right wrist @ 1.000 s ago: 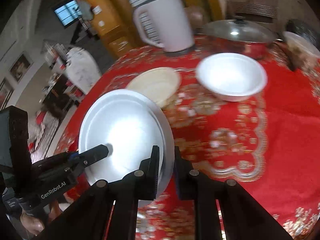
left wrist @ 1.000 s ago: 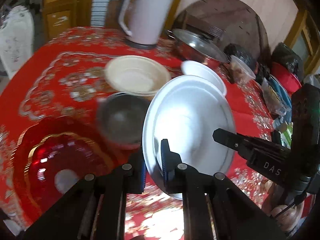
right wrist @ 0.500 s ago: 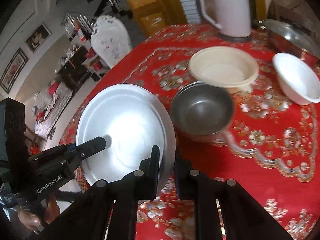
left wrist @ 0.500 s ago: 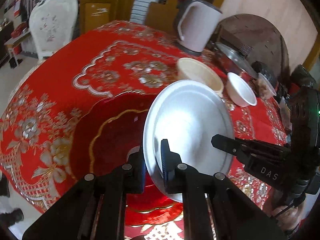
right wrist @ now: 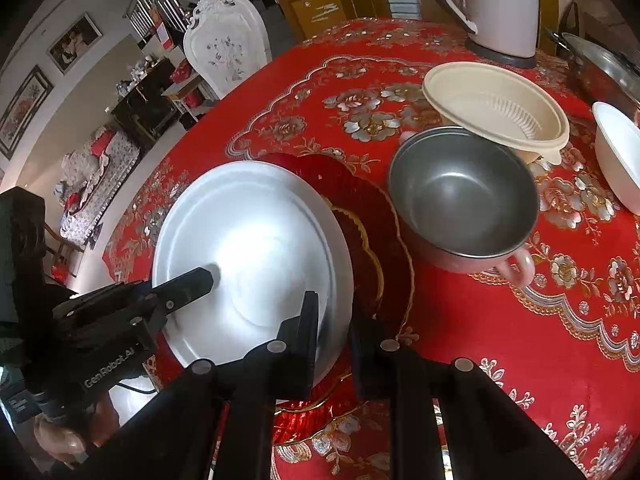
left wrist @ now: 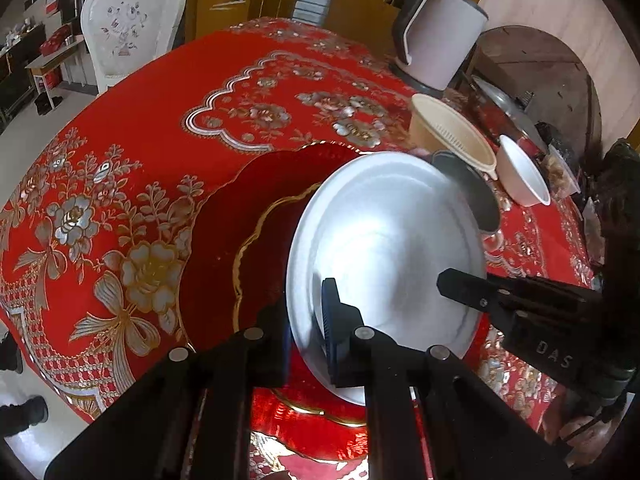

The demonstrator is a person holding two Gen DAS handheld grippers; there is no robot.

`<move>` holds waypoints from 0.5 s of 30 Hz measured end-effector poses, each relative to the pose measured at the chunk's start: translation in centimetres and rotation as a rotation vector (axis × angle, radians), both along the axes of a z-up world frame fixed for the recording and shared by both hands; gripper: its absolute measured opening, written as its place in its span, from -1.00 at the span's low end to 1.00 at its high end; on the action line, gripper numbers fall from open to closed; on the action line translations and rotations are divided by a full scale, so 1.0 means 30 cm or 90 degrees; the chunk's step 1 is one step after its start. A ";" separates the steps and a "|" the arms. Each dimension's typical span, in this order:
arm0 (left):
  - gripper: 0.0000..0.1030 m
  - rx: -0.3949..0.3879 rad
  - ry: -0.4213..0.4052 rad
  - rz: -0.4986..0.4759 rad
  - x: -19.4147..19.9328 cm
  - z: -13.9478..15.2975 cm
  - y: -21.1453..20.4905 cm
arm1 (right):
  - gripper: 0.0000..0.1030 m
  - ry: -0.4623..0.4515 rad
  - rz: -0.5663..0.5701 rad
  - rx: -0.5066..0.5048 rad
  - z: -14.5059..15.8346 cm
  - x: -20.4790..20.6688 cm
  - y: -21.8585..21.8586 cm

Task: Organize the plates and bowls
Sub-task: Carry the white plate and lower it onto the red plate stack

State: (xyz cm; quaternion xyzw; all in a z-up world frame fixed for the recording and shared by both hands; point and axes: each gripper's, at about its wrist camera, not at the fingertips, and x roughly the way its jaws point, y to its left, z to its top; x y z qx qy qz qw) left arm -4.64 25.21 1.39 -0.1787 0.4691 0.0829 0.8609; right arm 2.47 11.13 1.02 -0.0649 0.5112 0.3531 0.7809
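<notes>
Item: silver plate (left wrist: 384, 240), pinched at opposite rims by left gripper (left wrist: 306, 320) and right gripper (right wrist: 334, 320), hovering tilted over the red plate (right wrist: 376, 248). Risk: uneven release is likely letting it slide off toward the steel bowl (right wrist: 464, 200) just beside.

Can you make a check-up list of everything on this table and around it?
Surface: round table under red flowered tablecloth.
Job's things: silver metal plate held over red gold-rimmed glass plate; grey metal bowl; cream plastic strainer bowl; white bowl.
Clutter: pale electric kettle, lidded steel pot.
Grippers: left tool and right tool both clamp the silver plate's rim.
Cables: nothing seen.
Surroundings: white carved chair.
</notes>
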 end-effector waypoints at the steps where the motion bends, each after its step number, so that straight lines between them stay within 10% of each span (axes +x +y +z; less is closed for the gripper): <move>1: -0.79 0.004 0.002 0.001 0.000 -0.006 0.000 | -0.68 0.000 0.002 -0.003 -0.003 -0.003 0.003; 15: -0.74 0.074 0.014 0.013 0.027 -0.043 -0.021 | -0.53 -0.012 0.005 -0.033 -0.027 -0.010 0.041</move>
